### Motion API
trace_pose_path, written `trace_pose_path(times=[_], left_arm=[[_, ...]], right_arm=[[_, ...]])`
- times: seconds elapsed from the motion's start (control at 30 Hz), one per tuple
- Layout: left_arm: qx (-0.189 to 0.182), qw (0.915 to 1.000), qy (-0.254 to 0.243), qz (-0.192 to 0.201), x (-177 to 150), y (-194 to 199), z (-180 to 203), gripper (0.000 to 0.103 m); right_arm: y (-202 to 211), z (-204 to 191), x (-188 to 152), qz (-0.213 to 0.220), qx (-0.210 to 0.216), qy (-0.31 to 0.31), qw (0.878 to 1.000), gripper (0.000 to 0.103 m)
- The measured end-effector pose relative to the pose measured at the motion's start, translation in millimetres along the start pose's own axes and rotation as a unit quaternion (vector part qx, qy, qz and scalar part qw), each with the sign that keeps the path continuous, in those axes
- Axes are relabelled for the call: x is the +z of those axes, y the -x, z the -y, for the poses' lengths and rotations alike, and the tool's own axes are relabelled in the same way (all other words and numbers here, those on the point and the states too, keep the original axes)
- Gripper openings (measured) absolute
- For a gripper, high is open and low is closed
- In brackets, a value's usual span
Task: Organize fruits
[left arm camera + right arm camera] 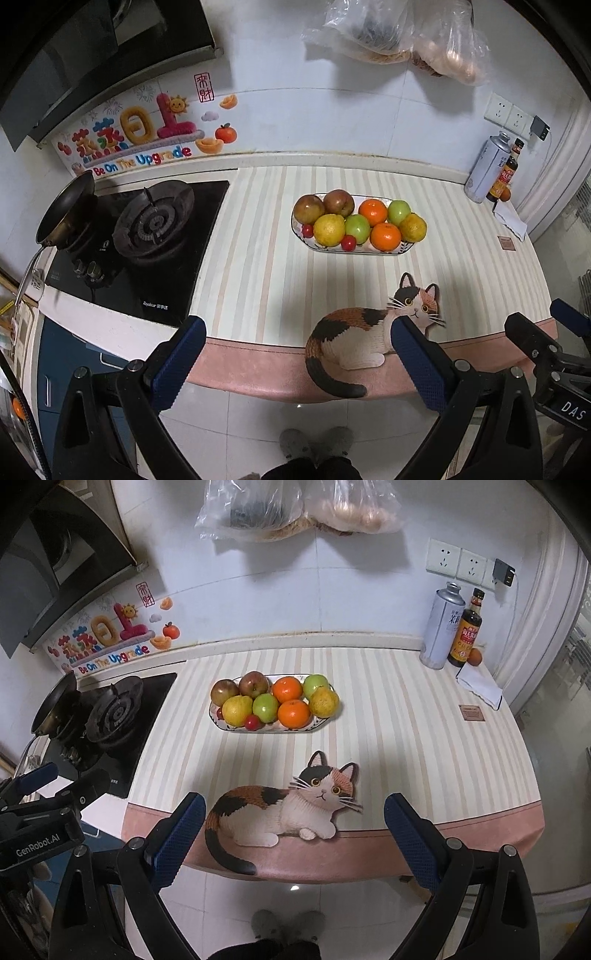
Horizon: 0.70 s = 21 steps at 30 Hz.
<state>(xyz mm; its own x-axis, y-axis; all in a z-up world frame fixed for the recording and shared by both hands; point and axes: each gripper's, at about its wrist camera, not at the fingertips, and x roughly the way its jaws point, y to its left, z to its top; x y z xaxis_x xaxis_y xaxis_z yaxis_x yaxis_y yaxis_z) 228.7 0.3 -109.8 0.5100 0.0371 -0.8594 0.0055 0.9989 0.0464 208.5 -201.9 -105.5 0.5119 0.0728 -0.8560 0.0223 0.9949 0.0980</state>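
An oval white dish [400, 250] [225, 726] stands on the striped counter, filled with fruit: two dark red apples [338, 202] [253, 684], two oranges [385, 236] [294, 713], two green apples [357, 227] [265, 707], two yellow citrus [328, 229] [236, 710] and small red fruits [348, 242] [252, 722]. My left gripper [297, 332] is open and empty, held off the counter's front edge. My right gripper [293, 808] is open and empty, also in front of the edge. Both are well short of the dish.
A cat-shaped mat [369, 332] [284, 808] lies at the counter's front edge. A gas hob [155, 225] with a pan [68, 206] is at left. A can [443, 627], a sauce bottle [466, 631] and a small orange [475, 655] stand at back right. Plastic bags [295, 509] hang on the wall.
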Motion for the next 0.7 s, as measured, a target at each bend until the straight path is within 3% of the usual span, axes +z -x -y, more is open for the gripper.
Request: trace_pose_path(times=[0.7], left_arm=[[0.005,1.0,-0.004,0.0,0.5,-1.9,-2.2,0.103]], right_arm=[[-2.1,-1.5,4.0,-0.007,0.008,0.0,1.0,0.099]])
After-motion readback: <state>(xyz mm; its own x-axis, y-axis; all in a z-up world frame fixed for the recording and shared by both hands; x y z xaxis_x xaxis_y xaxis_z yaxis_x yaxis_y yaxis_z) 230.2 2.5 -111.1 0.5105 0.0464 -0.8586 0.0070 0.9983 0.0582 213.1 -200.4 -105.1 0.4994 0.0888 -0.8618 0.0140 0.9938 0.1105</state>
